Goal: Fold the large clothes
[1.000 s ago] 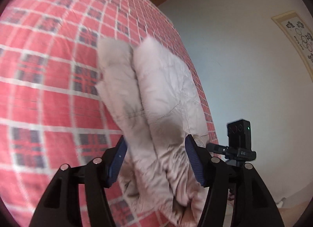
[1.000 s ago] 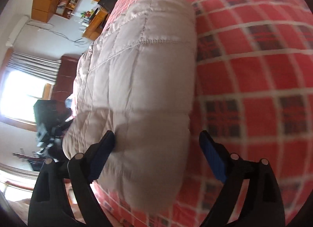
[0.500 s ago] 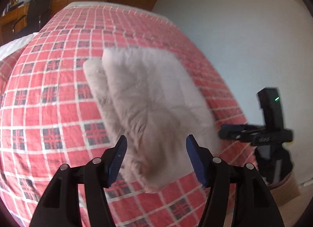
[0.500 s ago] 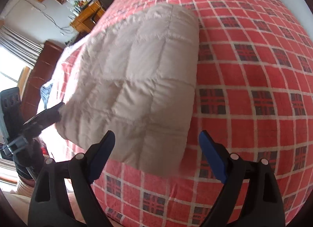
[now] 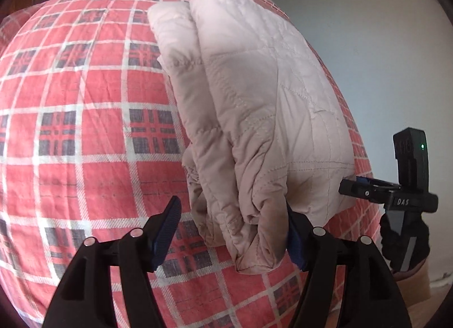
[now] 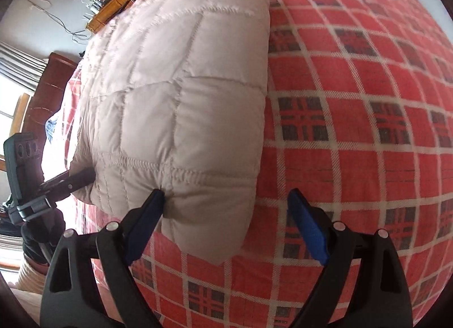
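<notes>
Lying on 1 bedspread (image 5: 85,135): 1 folded jacket (image 5: 254,118); 2 grippers wide.

Quilted cloth on checked cloth

The folded jacket (image 5: 254,107) is puffy, matt, stitched pale fabric, creased at its end; the bedcover (image 5: 85,130) is woven red checked cotton; the left gripper (image 5: 235,229) is matt black plastic with blue ribbed pads (image 5: 167,229).

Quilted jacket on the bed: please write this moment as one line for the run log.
quilted jacket: folded, on plaid bed cover | left gripper: open at folded end | right gripper: open at near corner
</notes>
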A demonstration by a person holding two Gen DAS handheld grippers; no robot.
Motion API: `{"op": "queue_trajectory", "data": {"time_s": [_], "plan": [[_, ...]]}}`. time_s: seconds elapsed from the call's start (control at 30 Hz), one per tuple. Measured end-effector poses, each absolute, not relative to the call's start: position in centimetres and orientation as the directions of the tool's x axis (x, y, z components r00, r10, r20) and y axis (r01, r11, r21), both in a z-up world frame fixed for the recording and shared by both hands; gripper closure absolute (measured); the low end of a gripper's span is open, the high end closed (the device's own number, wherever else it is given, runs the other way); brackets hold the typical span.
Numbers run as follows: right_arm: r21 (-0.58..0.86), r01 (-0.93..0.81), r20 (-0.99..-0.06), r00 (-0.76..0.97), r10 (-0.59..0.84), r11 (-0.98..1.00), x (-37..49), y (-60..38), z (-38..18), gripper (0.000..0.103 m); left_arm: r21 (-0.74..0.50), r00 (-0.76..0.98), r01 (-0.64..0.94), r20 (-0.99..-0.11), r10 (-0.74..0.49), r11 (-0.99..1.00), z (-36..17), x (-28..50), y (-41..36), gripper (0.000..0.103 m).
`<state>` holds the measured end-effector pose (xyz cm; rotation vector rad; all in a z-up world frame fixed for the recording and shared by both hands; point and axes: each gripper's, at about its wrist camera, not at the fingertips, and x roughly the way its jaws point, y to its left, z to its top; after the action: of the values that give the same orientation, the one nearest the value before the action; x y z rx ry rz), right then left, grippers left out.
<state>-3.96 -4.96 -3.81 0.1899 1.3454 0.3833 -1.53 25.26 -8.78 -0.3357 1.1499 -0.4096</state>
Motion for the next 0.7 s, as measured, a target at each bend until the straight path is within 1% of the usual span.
{"op": "queue_trajectory", "data": {"time_s": [0.03, 0.1, 0.27, 0.33, 0.4, 0.5, 0.57, 0.6, 0.7], "plan": [[0.334, -0.162, -0.913, 0.188, 0.361, 0.929, -4.4, -4.8, -3.1, 0.013, -0.435, 0.364, 0.148, -0.811, -0.458, 0.888, -7.8, -1.9, 25.1, 0.035], [0.274, -0.163, -0.927, 0.218, 0.306, 0.948, -4.6, -4.3, -1.9, 0.012, -0.383, 0.389, 0.153, -0.824, -0.412, 0.911, -6.2, -2.6, 24.7, 0.034], [0.122, -0.165, -0.940, 0.299, 0.167, 0.979, -5.4, -2.6, 0.7, 0.012, -0.284, 0.469, 0.152, -0.822, -0.322, 0.947, -2.5, -4.2, 23.4, 0.030], [0.110, -0.166, -0.935, 0.317, 0.158, 0.980, -6.0, -2.1, 1.5, 0.012, -0.261, 0.479, 0.152, -0.824, -0.302, 0.953, -1.6, -4.7, 22.9, 0.028], [0.105, -0.160, -0.935, 0.322, 0.152, 0.982, -6.6, -1.7, 2.3, 0.011, -0.229, 0.484, 0.144, -0.833, -0.270, 0.963, -1.4, -4.5, 22.6, 0.023], [0.069, -0.154, -0.935, 0.334, 0.117, 0.986, -7.0, -1.7, 2.9, 0.011, -0.179, 0.499, 0.144, -0.836, -0.228, 0.973, -0.6, -4.9, 21.7, 0.021], [0.048, -0.160, -0.933, 0.346, 0.102, 0.986, -7.6, -1.5, 3.4, 0.011, -0.174, 0.506, 0.144, -0.833, -0.224, 0.974, -0.2, -5.2, 21.8, 0.020], [0.043, -0.159, -0.933, 0.347, 0.097, 0.986, -7.7, -1.7, 3.7, 0.011, -0.167, 0.507, 0.142, -0.835, -0.216, 0.976, 0.1, -5.3, 21.6, 0.017], [0.055, -0.160, -0.928, 0.357, 0.110, 0.986, -8.8, -1.0, 4.9, 0.009, -0.139, 0.512, 0.132, -0.839, -0.187, 0.981, 0.6, -5.8, 21.2, 0.015]]}}
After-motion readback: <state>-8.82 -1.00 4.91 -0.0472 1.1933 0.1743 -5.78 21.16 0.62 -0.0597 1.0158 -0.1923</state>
